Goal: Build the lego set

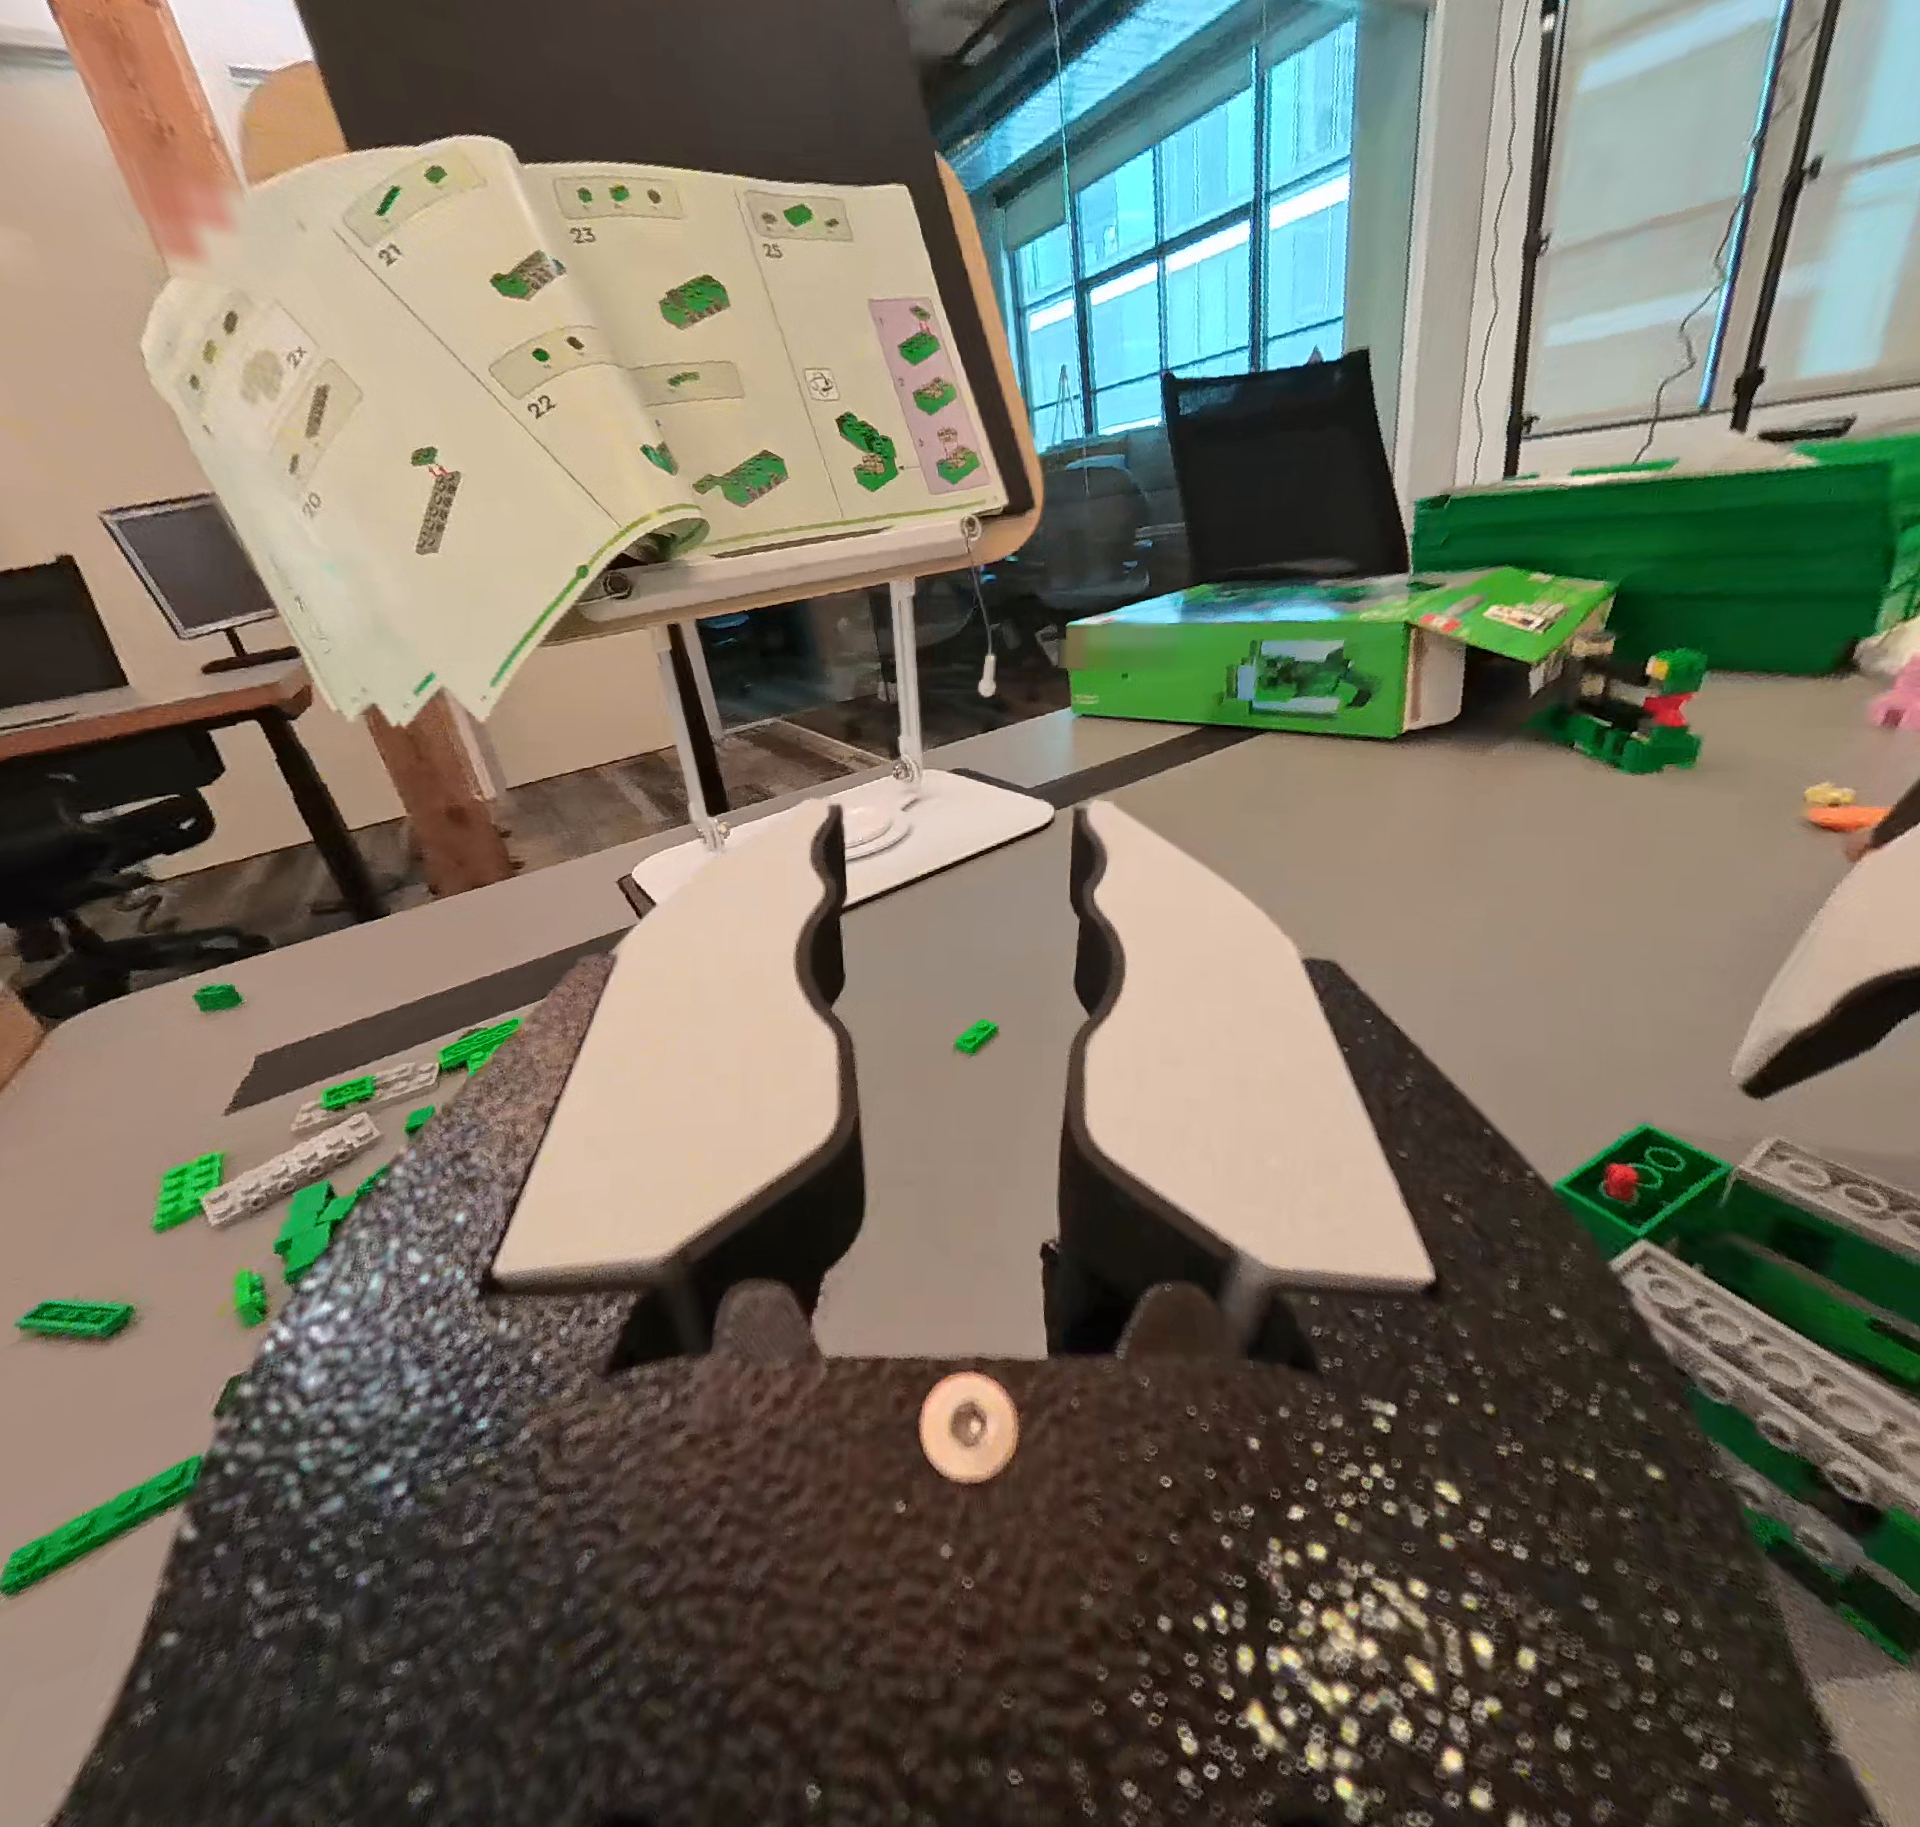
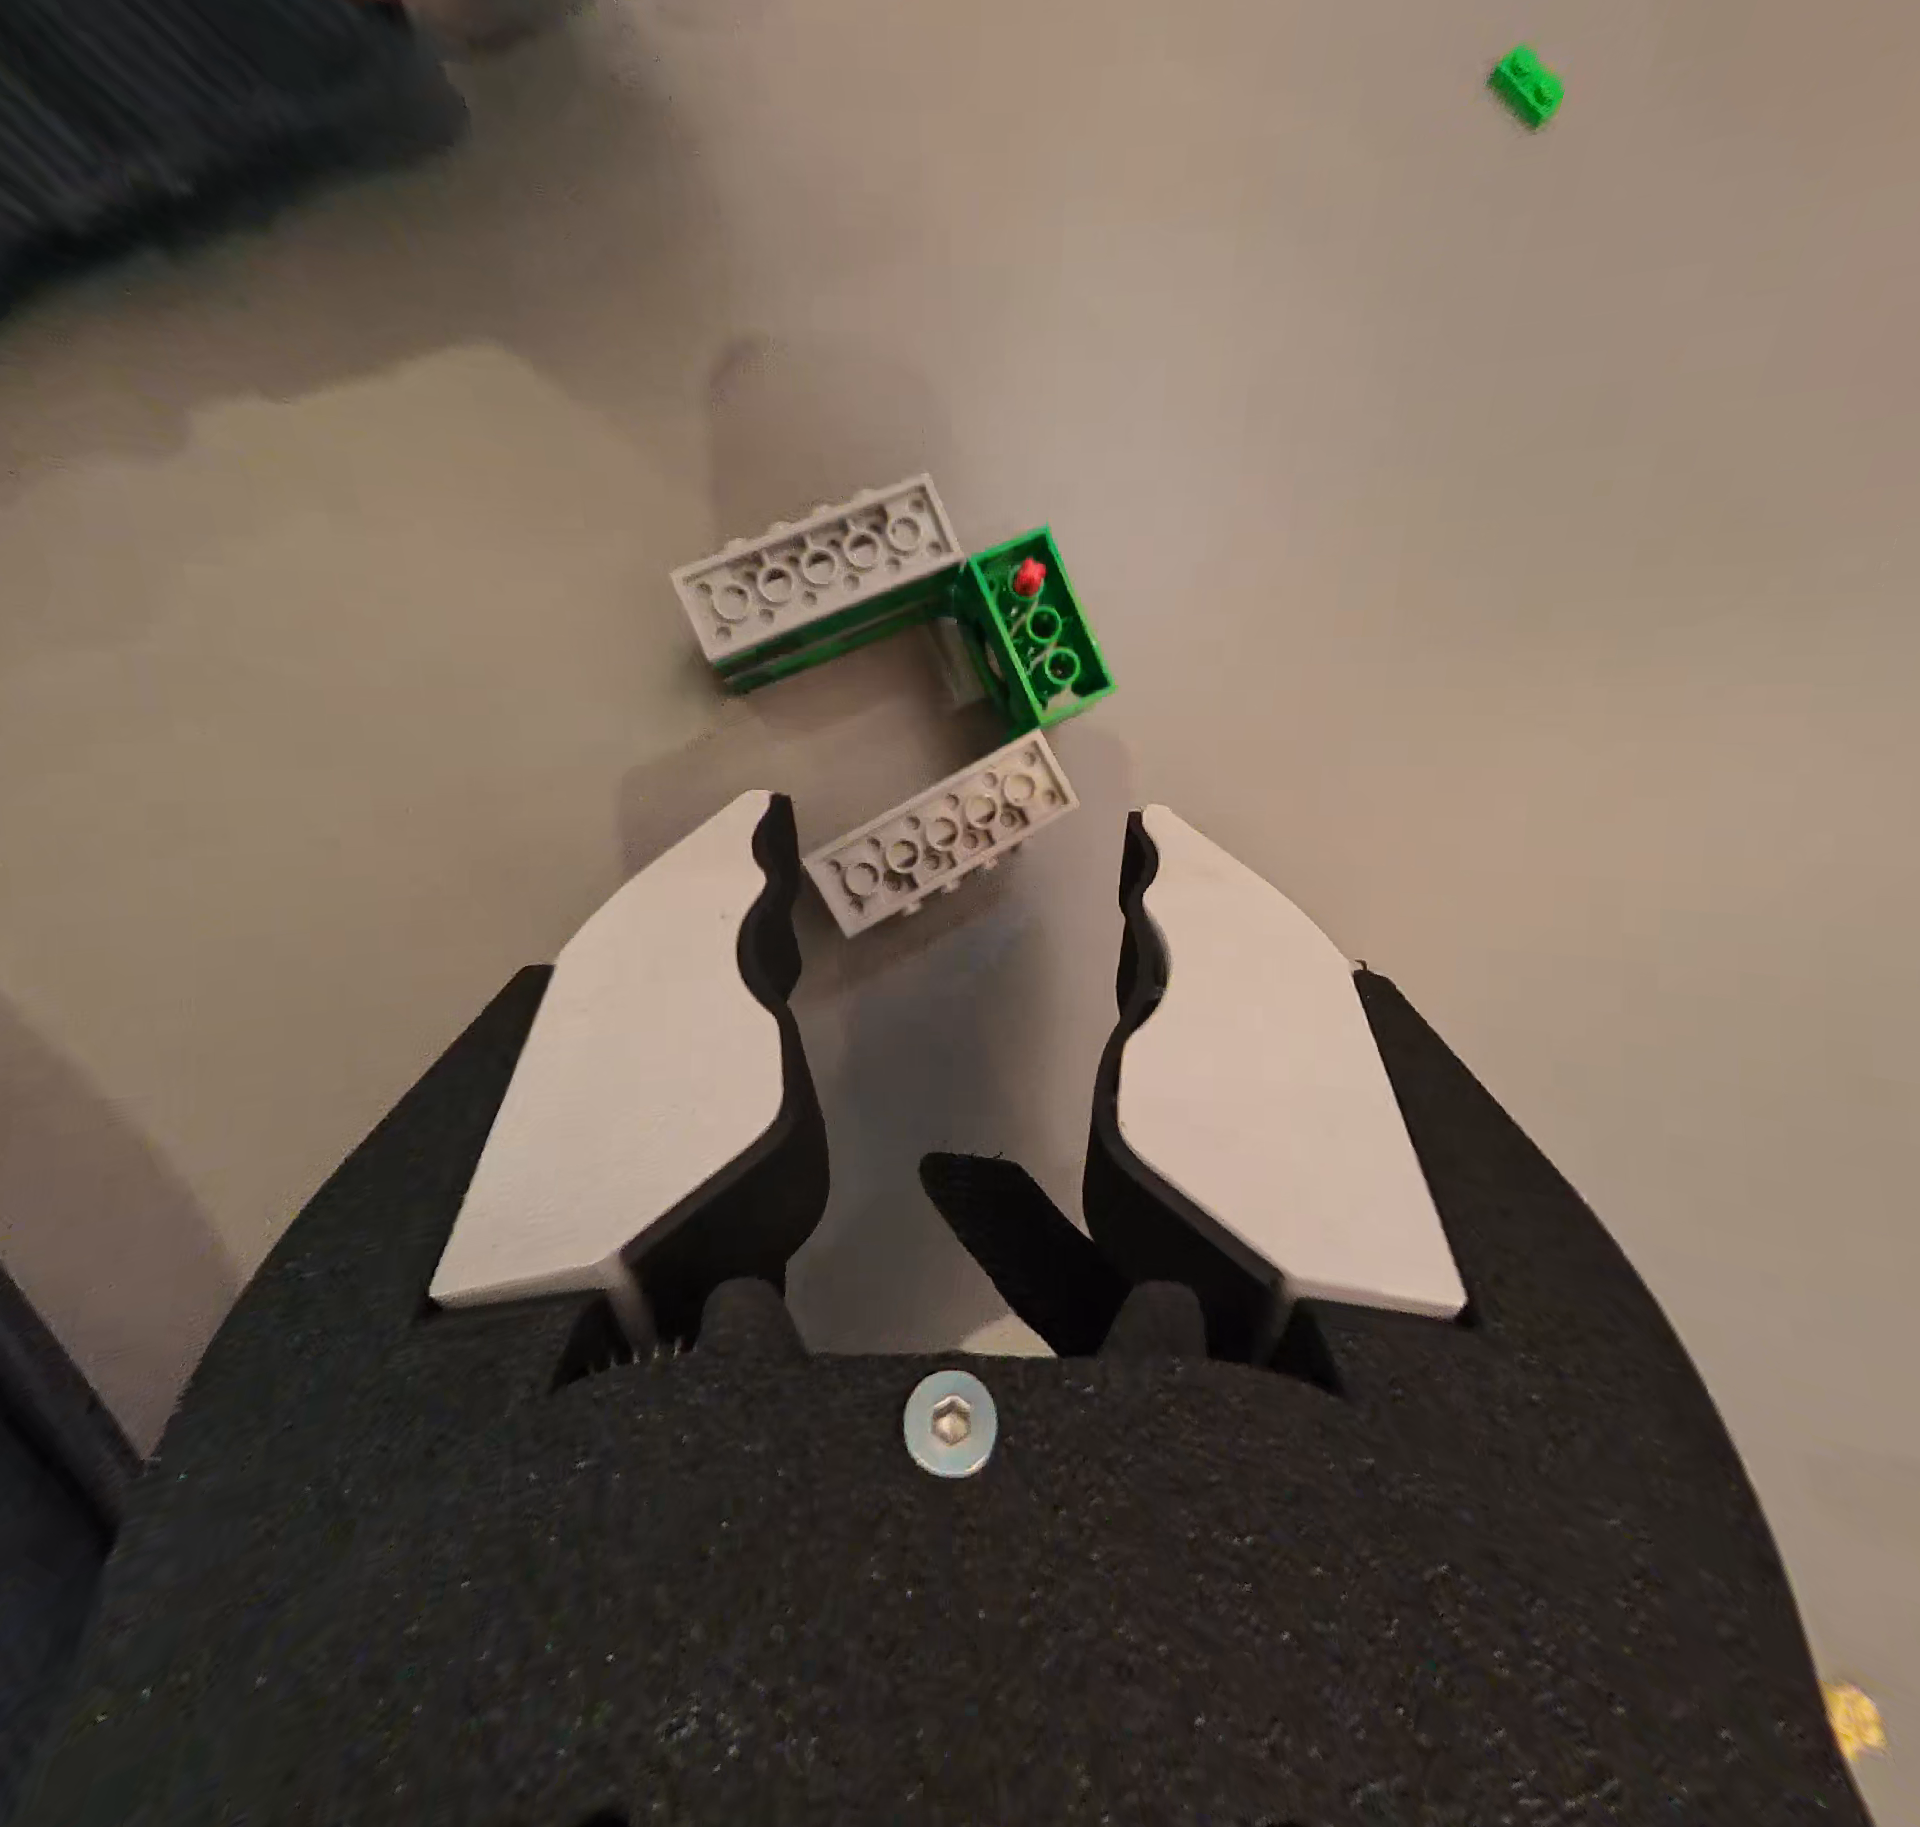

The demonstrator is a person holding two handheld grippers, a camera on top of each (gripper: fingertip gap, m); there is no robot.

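Observation:
A U-shaped lego assembly (image 2: pixel 904 676) of green and grey bricks lies upside down on the grey table, with a red pin in its green end. It also shows in the left wrist view (image 1: pixel 1766 1289) at the right edge. My right gripper (image 2: pixel 956 821) hovers above it, open and empty, its fingertips either side of the nearer grey brick (image 2: pixel 940 837). My left gripper (image 1: pixel 956 832) is open and empty, held level over the table, facing the instruction booklet (image 1: pixel 582 395) on its white stand. A small green plate (image 1: pixel 975 1036) lies between its fingers in the picture, and also shows in the right wrist view (image 2: pixel 1525 86).
Loose green and grey pieces (image 1: pixel 291 1175) lie scattered at the left. A green lego box (image 1: pixel 1320 660) and a small finished green model (image 1: pixel 1631 712) sit far right. The right gripper's finger (image 1: pixel 1829 977) enters from the right. An office chair and desks stand beyond the table. Some 20 cm of space lies between my two pairs of fingers.

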